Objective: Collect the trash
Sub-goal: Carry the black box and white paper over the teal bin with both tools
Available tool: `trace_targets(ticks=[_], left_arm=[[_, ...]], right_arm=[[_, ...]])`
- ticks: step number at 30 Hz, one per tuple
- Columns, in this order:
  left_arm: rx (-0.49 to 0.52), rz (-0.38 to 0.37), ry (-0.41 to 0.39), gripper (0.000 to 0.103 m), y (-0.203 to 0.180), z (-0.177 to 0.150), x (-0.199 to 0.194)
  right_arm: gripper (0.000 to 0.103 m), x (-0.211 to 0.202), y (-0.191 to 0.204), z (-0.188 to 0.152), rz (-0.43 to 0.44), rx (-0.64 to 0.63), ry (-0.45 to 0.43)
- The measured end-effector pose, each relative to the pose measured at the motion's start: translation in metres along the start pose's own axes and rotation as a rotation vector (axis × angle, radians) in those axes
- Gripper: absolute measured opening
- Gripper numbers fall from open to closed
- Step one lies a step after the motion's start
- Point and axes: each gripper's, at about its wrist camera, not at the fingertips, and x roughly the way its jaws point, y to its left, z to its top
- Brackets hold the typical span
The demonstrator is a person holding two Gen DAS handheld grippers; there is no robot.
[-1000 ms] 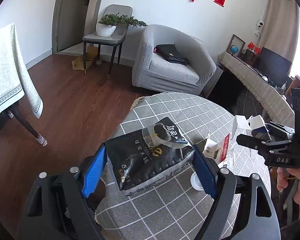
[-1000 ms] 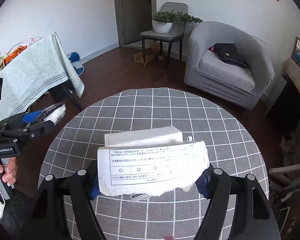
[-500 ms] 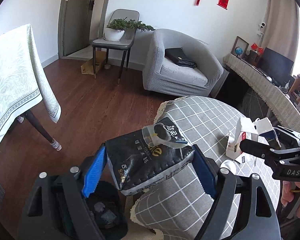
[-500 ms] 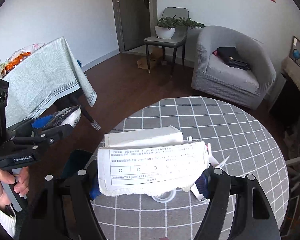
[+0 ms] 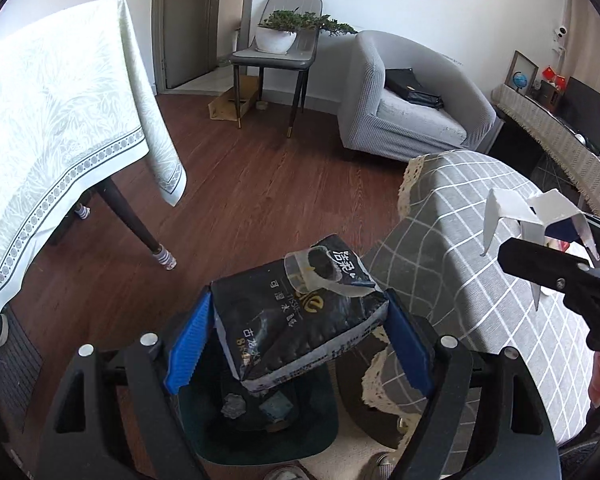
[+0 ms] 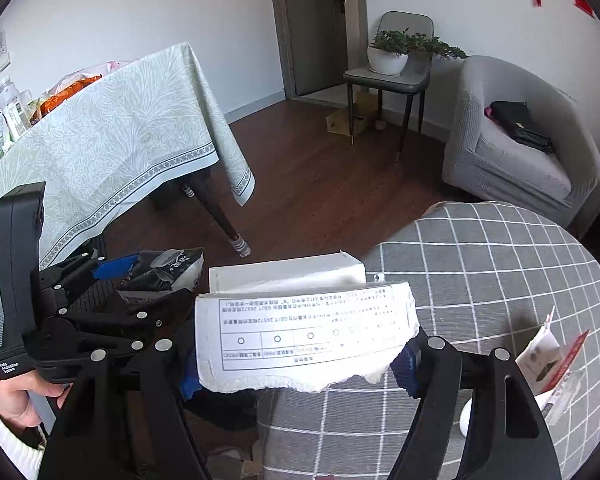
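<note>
My left gripper (image 5: 298, 342) is shut on a black tissue pack (image 5: 296, 320) and holds it above a dark trash bin (image 5: 256, 428) on the floor, with some scraps inside. My right gripper (image 6: 300, 360) is shut on a torn white cardboard box (image 6: 300, 328), held over the left edge of the round grey checked table (image 6: 500, 280). The left gripper with the pack also shows in the right wrist view (image 6: 112, 292), and the right gripper with its white box shows in the left wrist view (image 5: 540, 248).
A red and white packet (image 6: 552, 364) lies on the round table at the right, with a small white lid (image 6: 466, 420) below it. A table with a pale green cloth (image 5: 60, 120) stands to the left. A grey armchair (image 5: 412, 108) and a chair with a plant (image 5: 280, 48) stand behind.
Both grippers have swung left off the round table with their loads. The left gripper and tissue pack now hang over the trash bin, which has come into view below.
</note>
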Motion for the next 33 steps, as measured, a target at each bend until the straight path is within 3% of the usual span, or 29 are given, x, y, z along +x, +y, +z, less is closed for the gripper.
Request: trace_targets(ticks=[14, 33], left_arm=[[-0.036, 0.036, 0.117, 0.084, 0.057, -0.041, 0.029], [-0.064, 0.001, 0.301, 0.086, 0.077, -0.077, 0.078]], right_arm=[[0.073, 0.026, 0.057, 0.001, 0.005, -0.035, 0.029], [0.074, 0.058, 0.083, 0.011, 0.030, -0.052, 0.080]])
